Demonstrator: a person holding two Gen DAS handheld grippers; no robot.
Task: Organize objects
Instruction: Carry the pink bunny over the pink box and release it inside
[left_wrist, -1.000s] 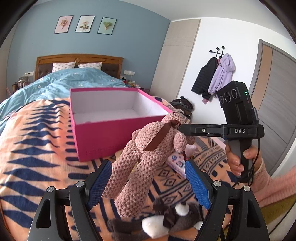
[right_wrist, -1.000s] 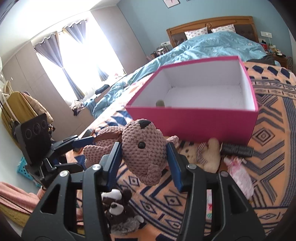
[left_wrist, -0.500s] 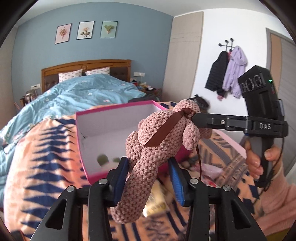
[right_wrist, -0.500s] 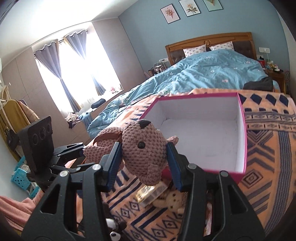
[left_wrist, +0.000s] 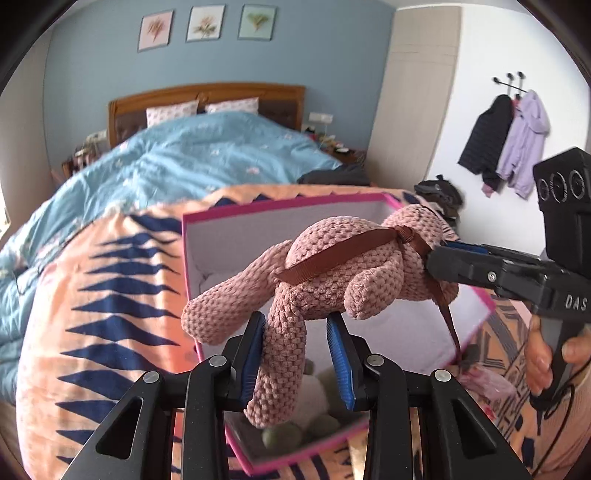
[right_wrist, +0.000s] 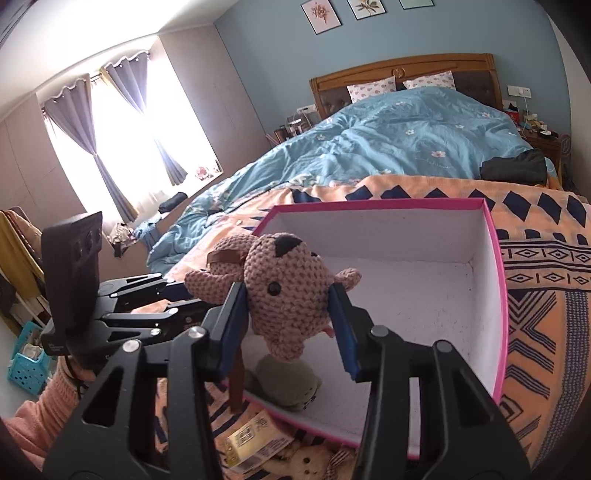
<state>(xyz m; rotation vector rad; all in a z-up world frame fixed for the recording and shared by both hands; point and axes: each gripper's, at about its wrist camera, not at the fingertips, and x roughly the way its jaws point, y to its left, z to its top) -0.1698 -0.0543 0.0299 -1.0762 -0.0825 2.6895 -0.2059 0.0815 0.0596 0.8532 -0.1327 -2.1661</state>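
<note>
**A:** So what's new: our left gripper (left_wrist: 295, 347) has just been closing, and now its blue pads are clamped on one leg of the pink knitted bear (left_wrist: 332, 273). A second ago that leg hung loose between wide-open jaws. Our right gripper (right_wrist: 291, 321) has the bear's head pinched between its pads, and its jaws have closed in a touch more too. So we're carrying the bear from both ends.

**B:** And the pink box (left_wrist: 476, 295)? It sat well out ahead of both grippers before.

**A:** Now it's right under them. The bear hangs over the open box, the head over the near corner in the right view, the gripped leg dangling down inside the rim in the left view. We'd say the carry is basically done and what's left is letting go so it drops in.

**B:** Anything we can't see properly?

**A:** Plenty. Below the left gripper there's something soft, whitish and greenish, in the box, but the bear's leg covers most of it. In the right view a grey-green lump (right_wrist: 284, 384) sits under the head, can't tell what it is. The box's near wall is hidden behind our own gripper arms. There's a packet (right_wrist: 255, 439) and a small beige toy (right_wrist: 306, 461) on the blanket (right_wrist: 546, 332) just outside the box, cut off by the frame. The background's blurry as well.
</note>
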